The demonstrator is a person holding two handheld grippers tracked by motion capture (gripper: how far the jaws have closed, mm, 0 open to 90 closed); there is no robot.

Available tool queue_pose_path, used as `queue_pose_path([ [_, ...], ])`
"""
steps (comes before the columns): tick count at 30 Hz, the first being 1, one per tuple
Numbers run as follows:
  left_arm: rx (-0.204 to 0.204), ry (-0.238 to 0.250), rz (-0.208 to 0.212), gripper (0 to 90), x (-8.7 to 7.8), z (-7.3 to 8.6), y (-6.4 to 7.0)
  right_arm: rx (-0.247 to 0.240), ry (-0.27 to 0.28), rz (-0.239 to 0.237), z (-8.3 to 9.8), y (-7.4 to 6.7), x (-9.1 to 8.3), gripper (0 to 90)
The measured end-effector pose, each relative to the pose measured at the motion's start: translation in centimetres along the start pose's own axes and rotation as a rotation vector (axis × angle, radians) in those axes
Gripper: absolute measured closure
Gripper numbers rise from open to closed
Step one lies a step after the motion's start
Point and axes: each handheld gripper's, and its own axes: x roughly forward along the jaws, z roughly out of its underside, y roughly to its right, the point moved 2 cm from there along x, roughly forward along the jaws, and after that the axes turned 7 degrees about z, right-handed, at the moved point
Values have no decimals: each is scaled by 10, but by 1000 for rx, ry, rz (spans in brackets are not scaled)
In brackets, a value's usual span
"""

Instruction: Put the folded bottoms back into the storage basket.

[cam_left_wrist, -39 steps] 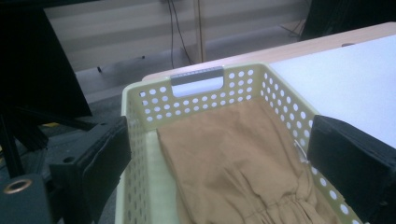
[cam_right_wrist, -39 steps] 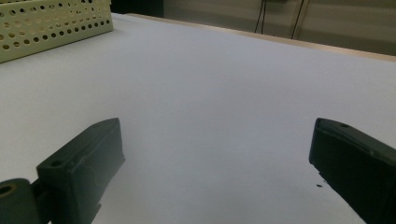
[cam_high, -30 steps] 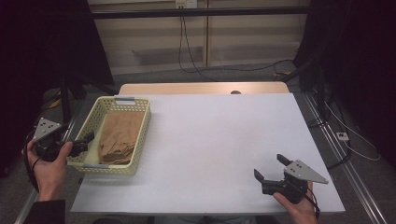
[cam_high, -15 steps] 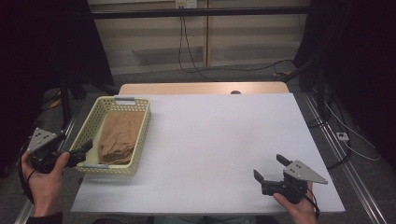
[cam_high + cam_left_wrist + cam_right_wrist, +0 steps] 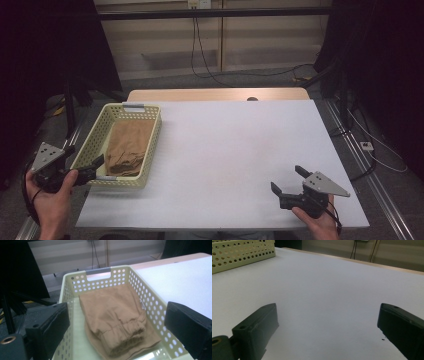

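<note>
I'm running two handheld grippers at a white bench [image 5: 235, 150], seen from above and from a cam on each gripper.

Left side of the bench: a pale yellow perforated basket [image 5: 150, 145] w/ a grey handle at its far end. Inside lies a folded tan cloth [image 5: 126, 147], looks like trousers w/ an elastic hem, lying flat on the basket floor, its elastic end toward the near wall. In the left gripper view the cloth [image 5: 113, 317] sits straight ahead, inside the basket walls [image 5: 152, 305].

My left gripper [image 5: 92, 167] is at the basket's near-left corner, just off the bench edge, aimed into the basket. Its fingers [image 5: 50, 326] are spread wide, holding nothing, and frame the cloth betw. them. I judge it's lined up that way so the fingers can go over the near wall and pinch the folded bundle. It isn't touching the cloth yet.

My right gripper [image 5: 287, 182] rests low at the near-right of the bench, well apart from the basket. Its fingers [image 5: 258, 322] are also spread, empty, over bare bench surface; the basket corner [image 5: 242, 253] shows far off at upper left of that view. I'd guess it's parked there, out of the way, maybe ready to take the cloth once it comes out.

Beyond the bench: floor, cables, dark curtains.
</note>
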Motion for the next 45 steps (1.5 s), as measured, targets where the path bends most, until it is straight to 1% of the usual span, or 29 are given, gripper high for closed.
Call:
queue_pose_path([
  [3,17,-11,43,70,5,-2,7,-1,0,1,0,0,0,29],
  [5,31,-23,53,73,8,-3,12,1,0,1,0,0,0,29],
  [7,34,-20,55,72,11,-4,17,1,0,0,0,0,0,29],
  [10,36,-11,71,69,14,-8,23,0,0,-2,0,0,-1,29],
  [13,58,-18,82,67,20,-13,30,-2,-1,-5,0,0,0,29],
  [16,74,-9,113,67,27,-18,38,-2,-1,-5,0,0,0,29],
  [19,93,-17,144,68,34,-21,47,-3,-4,-6,0,0,0,31],
  [20,91,-16,152,68,36,-22,50,-5,-3,-8,0,0,0,31],
  [23,105,-13,166,68,41,-26,58,-3,-3,-9,0,0,0,31],
  [25,121,-20,180,68,44,-29,63,-6,-2,-8,0,0,0,32],
  [29,148,-21,193,68,50,-33,74,-8,0,-6,0,-1,0,32],
  [31,150,-21,187,73,53,-33,79,-7,0,-7,0,-1,0,32],
  [33,142,-26,200,77,56,-33,83,-7,0,-7,0,-1,0,32],
  [34,144,-21,207,77,58,-33,84,-8,1,-7,0,-1,0,32],
  [35,152,-24,212,77,59,-34,85,-7,1,-7,0,-1,0,32],
  [37,145,-19,213,76,61,-35,89,-9,1,-5,0,-1,0,32],
  [45,182,-50,284,63,73,-42,107,-10,-2,-11,-1,-1,0,33],
])
